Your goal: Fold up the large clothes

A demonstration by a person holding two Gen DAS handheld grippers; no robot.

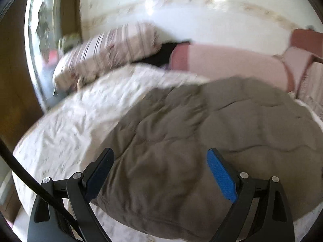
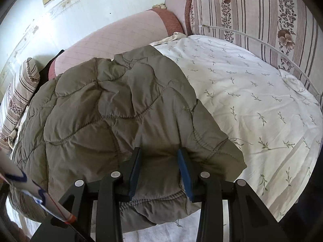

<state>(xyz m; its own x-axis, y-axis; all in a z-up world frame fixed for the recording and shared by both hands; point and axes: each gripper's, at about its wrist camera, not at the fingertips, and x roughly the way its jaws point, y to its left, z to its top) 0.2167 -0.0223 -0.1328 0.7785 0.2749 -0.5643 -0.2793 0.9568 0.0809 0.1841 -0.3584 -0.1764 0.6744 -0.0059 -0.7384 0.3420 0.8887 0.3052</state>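
Quilted jacket (image 2: 113, 109): your grey-brown padded garment lies spread on the bed, its stitched wavy seams showing, one edge bunched toward you near the foot of the mattress.
Right gripper (image 2: 159, 157): your two fingers pinch a thick fold of the jacket's near edge; the fabric fills the gap between the blue pads (image 2: 184, 173) and puffs out below them.
Left gripper (image 1: 160, 157): your fingers stand wide apart above the jacket (image 1: 201, 131), holding nothing; the blue ribbed pad (image 1: 221, 177) on the right-hand finger is bare.
Left view: blurred with motion, so fine detail of the far side is not readable.
Bedsheet (image 2: 252, 92): white with small green leaf sprigs, wrinkled, covering the mattress under and to the right of the jacket.
Striped cushion (image 2: 262, 16): pale with grey stripes and dark floral bands, standing at the far right edge of the bed.
Second striped cushion (image 2: 18, 92): same pattern, lying at the left edge beside the jacket.
Pink bolster (image 2: 113, 40): long, with a reddish end band, lying along the wall behind the jacket.
Wall (image 2: 70, 10): white, with a faded decorative border and two tan switch plates.
Writing: you have no legible brand, label or text anywhere; the white item with blue and red marks at the right view's lower left (image 2: 30, 189) shows no readable letters.
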